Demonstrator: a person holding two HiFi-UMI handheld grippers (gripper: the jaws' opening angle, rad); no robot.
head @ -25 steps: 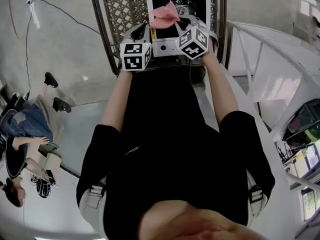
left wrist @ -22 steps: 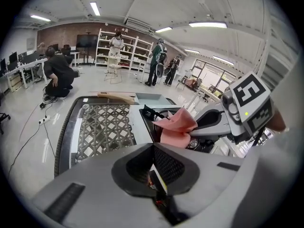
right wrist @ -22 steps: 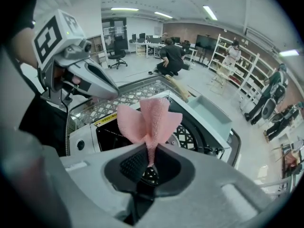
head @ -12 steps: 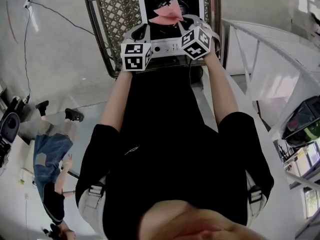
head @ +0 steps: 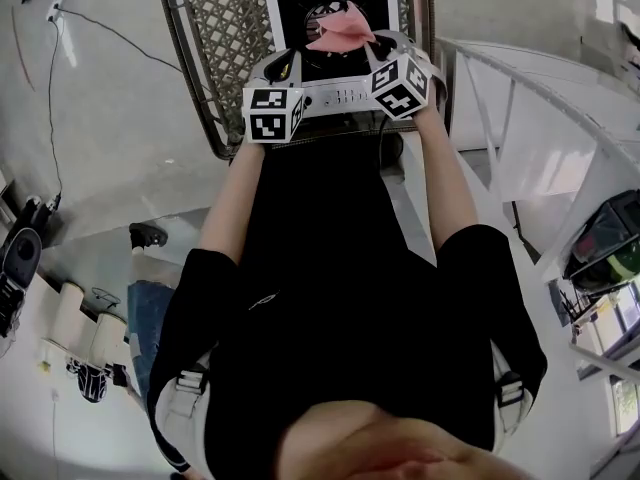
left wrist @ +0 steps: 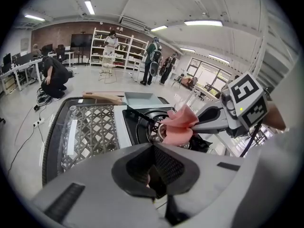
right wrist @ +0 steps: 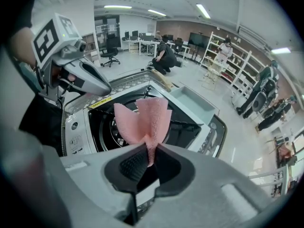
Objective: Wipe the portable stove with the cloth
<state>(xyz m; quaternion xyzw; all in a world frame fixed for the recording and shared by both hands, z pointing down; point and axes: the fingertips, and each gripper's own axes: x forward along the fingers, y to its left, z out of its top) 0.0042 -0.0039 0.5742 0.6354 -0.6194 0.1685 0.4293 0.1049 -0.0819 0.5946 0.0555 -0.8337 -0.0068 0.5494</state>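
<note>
The portable stove (head: 283,8) is white with a black top and round burner (right wrist: 110,127), and it stands on a lattice table (head: 222,38). My right gripper (right wrist: 151,148) is shut on a pink cloth (right wrist: 145,118), which fans upward out of the jaws over the burner. In the head view the cloth (head: 343,30) hangs above the middle of the stove top. The left gripper view shows the same cloth (left wrist: 179,126) pinched in the right gripper (left wrist: 202,123). My left gripper (left wrist: 153,146) stays at the stove's near left edge, its jaws together with nothing in them.
A pale blue pan with a wooden handle (left wrist: 124,99) lies behind the stove. The stove's control panel (right wrist: 76,127) faces me. White railings (head: 520,108) run along the right. People stand and crouch farther back in the room (left wrist: 54,75).
My right gripper has carried the cloth from the stove's near left part to over the burner. My left gripper has barely shifted. A person at the left has moved out of sight.
</note>
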